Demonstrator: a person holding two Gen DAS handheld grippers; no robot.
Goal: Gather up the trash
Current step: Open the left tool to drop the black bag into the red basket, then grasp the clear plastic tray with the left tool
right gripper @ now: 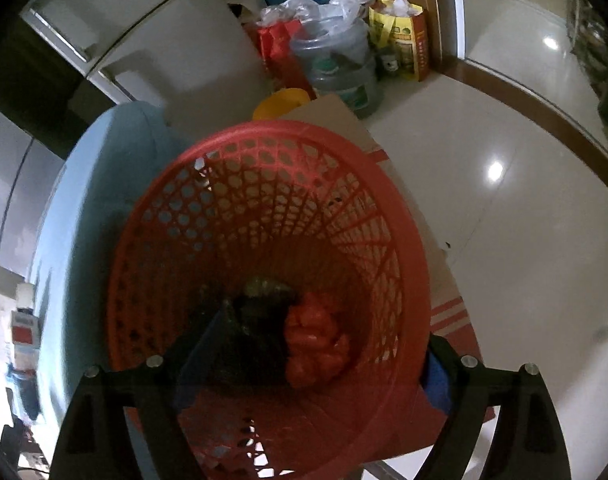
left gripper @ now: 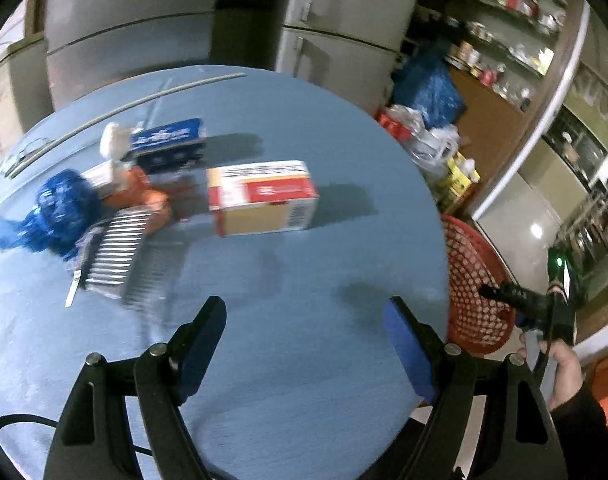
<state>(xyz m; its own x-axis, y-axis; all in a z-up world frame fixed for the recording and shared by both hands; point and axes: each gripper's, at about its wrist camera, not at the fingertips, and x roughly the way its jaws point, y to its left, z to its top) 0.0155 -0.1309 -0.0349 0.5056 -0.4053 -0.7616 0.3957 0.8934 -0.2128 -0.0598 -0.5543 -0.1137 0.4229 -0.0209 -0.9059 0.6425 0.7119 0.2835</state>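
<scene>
Trash still heaped on the blue table (left gripper: 288,360), mostly bunched at the far left: red-and-yellow carton (left gripper: 262,198) lying on its side nearest the middle, dark blue box (left gripper: 170,146) behind it, orange wrapper (left gripper: 138,194), shiny ribbed foil tray (left gripper: 118,248), crumpled blue plastic bag (left gripper: 54,212), plus something white at the back too blurred to name. Red mesh basket (right gripper: 264,216) sitting just off the table's right edge, already holding a red crumpled bag (right gripper: 313,338) and some dark stuff at the bottom, can't tell what. Left gripper (left gripper: 304,344) hovering over bare tabletop, jaws spread wide, nothing between them. Right gripper (right gripper: 307,360) hanging over the basket mouth, also spread wide and empty, so probably just done with a drop, just a guess though. Carton looks like the easy next grab: light, stiff cardboard, probably empty, so should crush a bit if squeezed hard. Best bet is pinching across the short width, flat faces against the pads. Foil tray looks thin and bendy, slippery too, likely better nipped at the rim. Blue bag soft and floppy, grab a bunched fold anywhere. Main risk is nudging the pile and scattering the light bits.
</scene>
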